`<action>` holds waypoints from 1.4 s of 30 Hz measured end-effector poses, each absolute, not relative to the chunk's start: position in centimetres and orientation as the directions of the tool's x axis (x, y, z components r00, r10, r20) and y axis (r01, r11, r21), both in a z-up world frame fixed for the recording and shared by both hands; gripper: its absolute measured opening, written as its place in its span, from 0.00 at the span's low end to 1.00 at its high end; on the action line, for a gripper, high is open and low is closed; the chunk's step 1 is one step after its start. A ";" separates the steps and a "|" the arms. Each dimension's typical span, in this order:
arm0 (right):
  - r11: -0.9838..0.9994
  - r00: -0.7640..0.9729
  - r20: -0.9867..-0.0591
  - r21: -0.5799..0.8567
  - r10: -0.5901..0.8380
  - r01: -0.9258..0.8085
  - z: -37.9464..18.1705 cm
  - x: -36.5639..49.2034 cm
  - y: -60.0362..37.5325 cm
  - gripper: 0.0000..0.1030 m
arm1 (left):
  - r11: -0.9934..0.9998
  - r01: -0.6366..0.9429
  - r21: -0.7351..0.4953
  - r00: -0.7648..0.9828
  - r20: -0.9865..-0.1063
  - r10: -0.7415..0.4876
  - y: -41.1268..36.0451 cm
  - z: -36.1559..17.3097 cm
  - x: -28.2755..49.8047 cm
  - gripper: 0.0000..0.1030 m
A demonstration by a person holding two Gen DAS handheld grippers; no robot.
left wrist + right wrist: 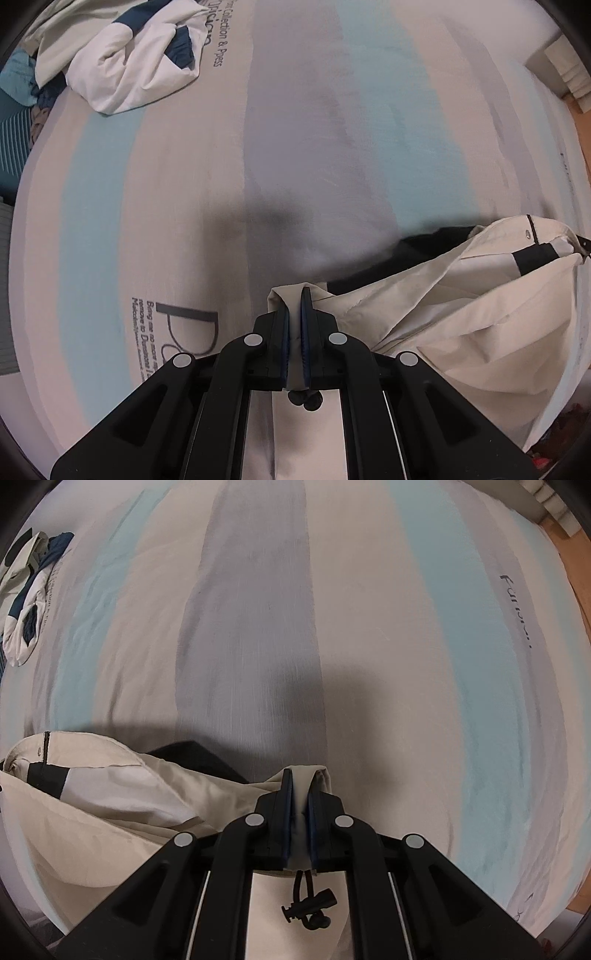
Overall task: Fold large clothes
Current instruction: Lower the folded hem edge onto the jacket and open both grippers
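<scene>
Both hand-held grippers, left and right, pinch folds of the cream, black-trimmed jacket.

Striped grey, cream and blue bed sheet, a crumpled white-and-navy garment at its far corner.

Left gripper points straight down, black linkage arms spread wide at the frame bottom, blue-padded fingers nearly together, pinching a fold of the cream jacket. Right gripper same pose: aimed down, blue pads close with only a thin gap, clamped on another fold of the same jacket. Both fingertip pairs upright and parallel in their own views. No hand or sleeve visible in either wrist view.
</scene>
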State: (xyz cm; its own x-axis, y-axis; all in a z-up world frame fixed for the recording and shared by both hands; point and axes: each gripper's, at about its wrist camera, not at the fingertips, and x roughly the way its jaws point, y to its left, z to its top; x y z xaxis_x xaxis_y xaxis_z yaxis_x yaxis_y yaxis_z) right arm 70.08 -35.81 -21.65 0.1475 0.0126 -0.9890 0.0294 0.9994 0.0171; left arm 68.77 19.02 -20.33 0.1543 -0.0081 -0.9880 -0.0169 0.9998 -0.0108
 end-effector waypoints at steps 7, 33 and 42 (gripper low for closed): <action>0.999 0.157 -0.987 -0.007 -0.013 0.038 -23.4 71.7 -35.1 0.06 | 1.000 -0.021 0.017 0.162 -0.987 0.020 19.0 -22.5 69.9 0.04; 0.995 0.187 -0.978 -0.095 -0.089 -0.026 -28.0 70.4 -32.6 0.06 | 0.999 -0.031 0.032 0.183 -0.982 0.037 18.6 -27.4 69.6 0.07; 0.996 0.209 -0.975 -0.087 -0.077 -0.037 -26.7 69.3 -32.5 0.08 | 0.997 -0.025 0.069 0.205 -0.976 0.072 16.2 -25.7 69.0 0.07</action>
